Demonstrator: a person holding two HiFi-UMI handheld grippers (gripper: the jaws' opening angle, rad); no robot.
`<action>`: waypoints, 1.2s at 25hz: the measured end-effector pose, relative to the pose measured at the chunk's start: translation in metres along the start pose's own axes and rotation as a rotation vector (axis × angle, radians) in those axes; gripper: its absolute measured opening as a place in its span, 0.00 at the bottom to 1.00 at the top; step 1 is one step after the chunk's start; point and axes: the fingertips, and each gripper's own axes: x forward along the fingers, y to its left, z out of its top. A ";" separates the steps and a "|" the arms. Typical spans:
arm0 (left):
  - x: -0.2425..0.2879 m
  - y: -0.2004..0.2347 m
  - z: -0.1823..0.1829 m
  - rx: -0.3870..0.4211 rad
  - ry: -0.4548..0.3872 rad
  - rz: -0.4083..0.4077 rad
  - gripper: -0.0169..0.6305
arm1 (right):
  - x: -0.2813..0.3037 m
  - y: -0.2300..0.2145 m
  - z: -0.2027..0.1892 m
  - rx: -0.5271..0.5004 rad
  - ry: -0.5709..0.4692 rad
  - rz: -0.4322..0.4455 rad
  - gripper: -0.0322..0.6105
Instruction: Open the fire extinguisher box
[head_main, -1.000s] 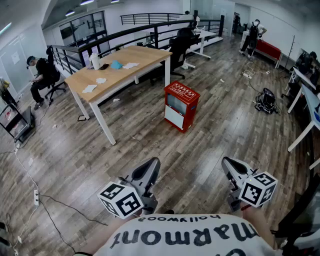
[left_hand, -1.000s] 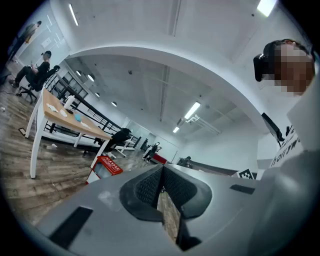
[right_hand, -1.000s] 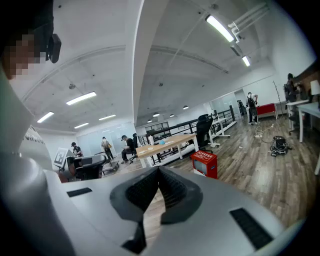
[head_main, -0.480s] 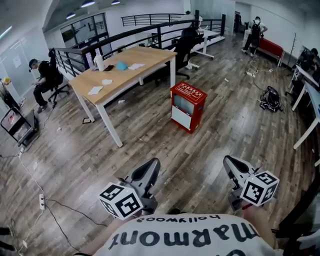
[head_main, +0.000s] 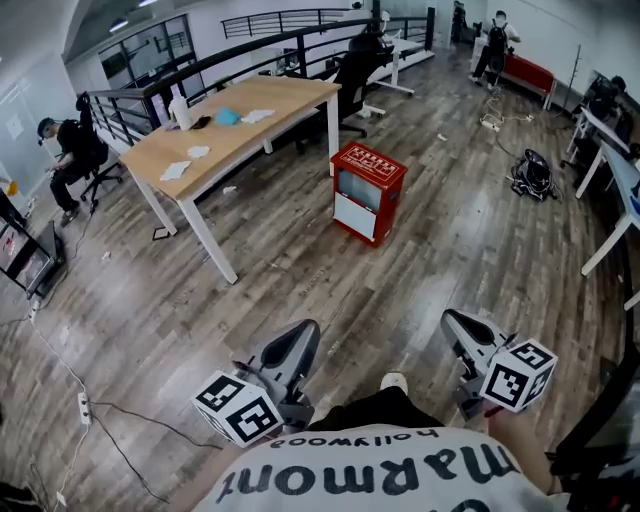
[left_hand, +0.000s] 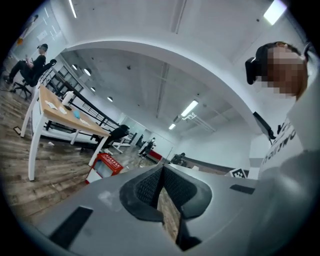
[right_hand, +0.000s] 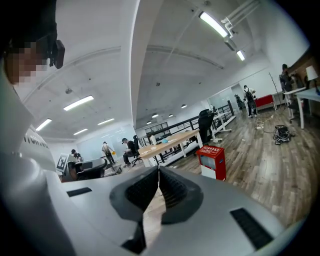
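**Head view: red box far ahead of two closed, empty grippers**

The upright red metal fire extinguisher box with a pale glazed front panel (head_main: 367, 190) stands on the grey-brown wood-plank floor (head_main: 300, 280). It is well beyond both sets of fingertips and roughly in line with the gap between the two grippers. Its front looks shut. The left gripper (head_main: 303, 331) has its ribbed black pads pressed flat together with nothing between them. The right gripper (head_main: 453, 322) is the same, closed and empty. Both are held low and close to the person's body, well apart from the box.

My judgement is that the approach is the step in hand, and nothing on the box has been touched. The next move calls for closing the gap to the box. One pair of fingers must then part and take the door's edge or handle, so that the door can be swung outward.

Past the box from the fingertips stands a long light-wood table with white legs (head_main: 250, 112), with a black office chair (head_main: 352, 72) behind it. A black bag (head_main: 531, 173) lies on the floor far off to the right of the right fingers.

No handle, latch or hinge side can be made out on the box at this range, and the white lettering on its top is too small to read. Its back and far side are hidden. In both gripper views the box is only a small red shape beyond the closed pads. The person's shirt cuts off the rear of each gripper.
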 end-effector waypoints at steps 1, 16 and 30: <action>0.000 -0.003 0.000 0.001 -0.010 -0.030 0.04 | 0.004 0.002 -0.002 0.004 0.004 0.007 0.07; 0.061 0.055 -0.014 0.089 0.056 0.133 0.04 | 0.094 -0.059 -0.019 -0.258 0.256 0.014 0.06; 0.205 0.123 0.015 0.017 0.049 0.098 0.04 | 0.159 -0.203 0.058 -0.080 0.209 0.008 0.06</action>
